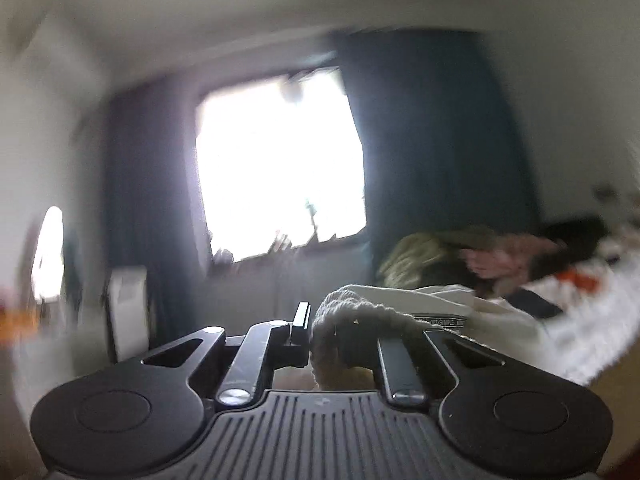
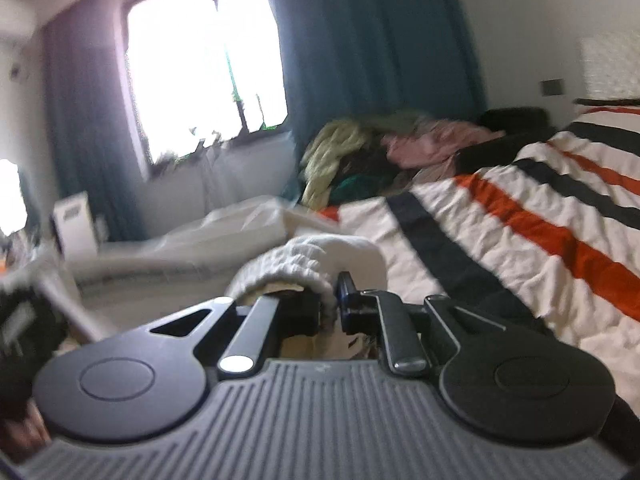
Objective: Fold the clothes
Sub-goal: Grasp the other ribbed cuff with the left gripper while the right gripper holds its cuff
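A cream ribbed-knit garment (image 1: 360,316) is pinched in my left gripper (image 1: 316,332), whose jaws are shut on its bunched edge; the cloth drapes over the right finger and trails toward the bed. The same cream garment (image 2: 304,260) is pinched in my right gripper (image 2: 330,304), jaws shut on a fold of it, held above the bed edge. The garment stretches between the two grippers. Both views are blurred.
A bed with a white, black and orange striped cover (image 2: 520,220) lies to the right. A heap of clothes (image 2: 380,148), yellow-green, pink and dark, sits at its far end. A bright window (image 2: 204,60) with blue curtains (image 2: 380,40) is behind. A white appliance (image 2: 74,220) stands at left.
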A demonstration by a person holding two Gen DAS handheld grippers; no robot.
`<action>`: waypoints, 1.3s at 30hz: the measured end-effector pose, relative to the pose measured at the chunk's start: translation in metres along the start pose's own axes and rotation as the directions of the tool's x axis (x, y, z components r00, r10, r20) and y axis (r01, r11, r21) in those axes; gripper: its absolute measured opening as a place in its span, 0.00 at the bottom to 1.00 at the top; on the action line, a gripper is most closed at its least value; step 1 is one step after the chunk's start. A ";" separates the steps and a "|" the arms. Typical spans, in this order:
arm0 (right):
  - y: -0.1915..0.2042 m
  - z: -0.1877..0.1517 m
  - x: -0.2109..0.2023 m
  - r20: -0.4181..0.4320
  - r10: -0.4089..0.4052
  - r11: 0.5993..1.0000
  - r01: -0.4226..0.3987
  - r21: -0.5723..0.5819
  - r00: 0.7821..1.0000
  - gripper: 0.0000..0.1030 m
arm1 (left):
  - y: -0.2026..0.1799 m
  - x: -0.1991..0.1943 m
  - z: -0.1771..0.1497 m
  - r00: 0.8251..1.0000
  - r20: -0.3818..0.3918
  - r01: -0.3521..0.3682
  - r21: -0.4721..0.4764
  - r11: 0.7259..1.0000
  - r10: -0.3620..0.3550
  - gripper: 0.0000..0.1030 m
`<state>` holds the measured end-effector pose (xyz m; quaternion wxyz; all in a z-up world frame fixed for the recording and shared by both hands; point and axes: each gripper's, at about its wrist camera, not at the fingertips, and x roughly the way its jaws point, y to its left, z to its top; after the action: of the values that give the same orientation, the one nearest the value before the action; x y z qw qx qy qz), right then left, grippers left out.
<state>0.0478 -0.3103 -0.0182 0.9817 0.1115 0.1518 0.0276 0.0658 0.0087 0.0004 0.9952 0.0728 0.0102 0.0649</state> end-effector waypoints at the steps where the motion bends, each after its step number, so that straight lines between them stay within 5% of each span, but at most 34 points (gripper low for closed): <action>1: 0.005 -0.003 0.002 -0.027 0.011 1.000 -0.012 -0.025 1.000 0.14 | 0.017 0.007 0.004 0.999 -0.050 -0.022 -0.076 0.997 0.018 0.13; 5: 0.029 -0.020 0.009 -0.186 0.123 0.980 -0.149 -0.135 0.975 0.22 | 0.089 0.041 -0.003 0.960 -0.280 -0.105 -0.295 0.950 0.019 0.12; 7: 0.046 -0.033 0.014 -0.283 0.161 0.955 -0.222 -0.199 0.946 0.26 | 0.115 0.052 -0.019 0.913 -0.408 -0.161 -0.354 0.921 0.003 0.12; 12: 0.072 -0.053 0.013 -0.384 0.156 0.908 -0.286 -0.307 0.910 0.35 | 0.140 0.061 -0.045 0.787 -0.613 -0.147 -0.288 0.946 -0.064 0.12; 16: 0.047 -0.037 -0.006 -0.393 0.307 0.932 -0.358 -0.062 0.867 0.61 | 0.135 0.045 -0.033 0.758 -0.641 -0.007 -0.195 0.981 -0.122 0.26; 21: 0.023 -0.025 -0.029 -0.276 0.362 0.932 -0.350 0.092 0.891 0.67 | 0.133 0.037 -0.034 0.714 -0.661 0.132 -0.198 0.971 -0.231 0.29; 24: 0.015 -0.018 -0.026 -0.218 0.347 0.935 -0.318 0.158 0.912 0.68 | 0.146 0.021 -0.032 0.717 -0.630 0.142 -0.286 0.948 -0.298 0.41; 26: 0.007 -0.016 -0.022 -0.195 0.344 0.929 -0.301 0.217 0.919 0.53 | 0.153 0.017 -0.031 0.727 -0.596 0.153 -0.343 0.927 -0.341 0.68; 29: -0.004 -0.019 -0.013 -0.189 0.338 0.915 -0.276 0.293 0.922 0.38 | 0.155 0.024 -0.030 0.742 -0.553 0.155 -0.409 0.899 -0.379 0.77; 32: -0.002 -0.030 0.004 -0.234 0.323 0.917 -0.243 0.315 0.917 0.37 | 0.149 0.045 -0.039 0.744 -0.548 0.136 -0.437 0.889 -0.383 0.85; 35: 0.012 -0.051 0.029 -0.355 0.300 0.940 -0.211 0.270 0.885 0.37 | 0.138 0.064 -0.047 0.740 -0.563 0.118 -0.430 0.895 -0.369 0.85; 39: 0.016 -0.081 0.060 -0.495 0.332 0.922 -0.164 0.351 0.803 0.37 | 0.123 0.077 -0.058 0.720 -0.599 0.137 -0.373 0.918 -0.351 0.85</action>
<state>0.0801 -0.2727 -0.1073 0.8577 0.2612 0.4110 0.1651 0.1246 0.1476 -0.0399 0.9264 -0.1096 0.3574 -0.0461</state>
